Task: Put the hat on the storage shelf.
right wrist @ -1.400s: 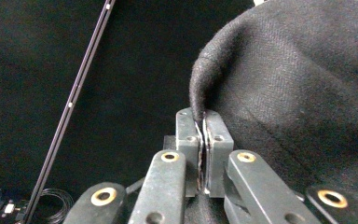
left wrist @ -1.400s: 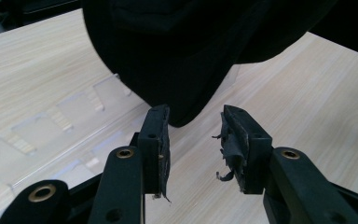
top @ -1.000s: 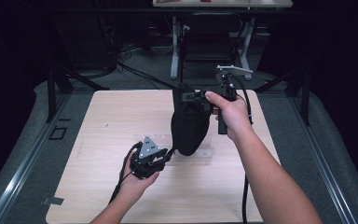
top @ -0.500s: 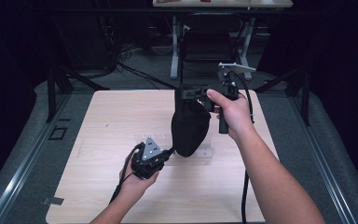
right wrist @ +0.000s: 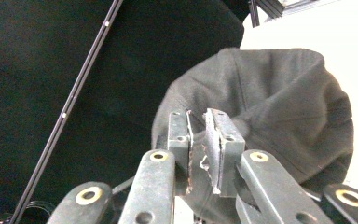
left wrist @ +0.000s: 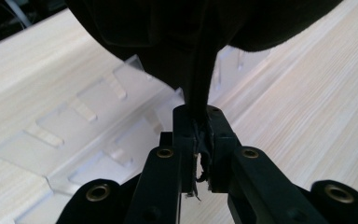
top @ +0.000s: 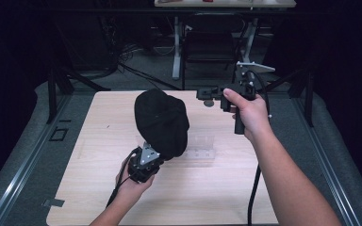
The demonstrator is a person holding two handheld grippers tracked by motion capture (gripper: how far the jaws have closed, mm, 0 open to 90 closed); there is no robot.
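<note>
Plenty of bare table [top: 99,188] is left around the work: wide strips of wood toward the left edge and along the near edge, nothing crowding either one.

The left gripper [top: 151,157] is held low near the middle of the board, jaws clamped tight on a pinch of the black cap's [top: 162,122] fabric; in the left gripper view the cloth [left wrist: 200,84] is squeezed flat between the pads. The cap is propped up from that pinch, its bulk leaning over a clear plastic rack [top: 200,146] that lies flat on the wood just right of the gripper.

The right gripper [top: 207,93] is held up near the far edge, well apart from the cap, jaws parted by a narrow gap with nothing between them; the cap [right wrist: 279,116] is seen beyond its tips in the right gripper view.

Compared with a second ago: the cap was hung from the right gripper then, draped down tall. Now it's been let go there, the right jaws have just been opening, and the cap has swung left and slumped wider. The left jaws have finished closing on the cloth.

Light wood tabletop, grey carpet around, dark room behind with desk legs and cables.
</note>
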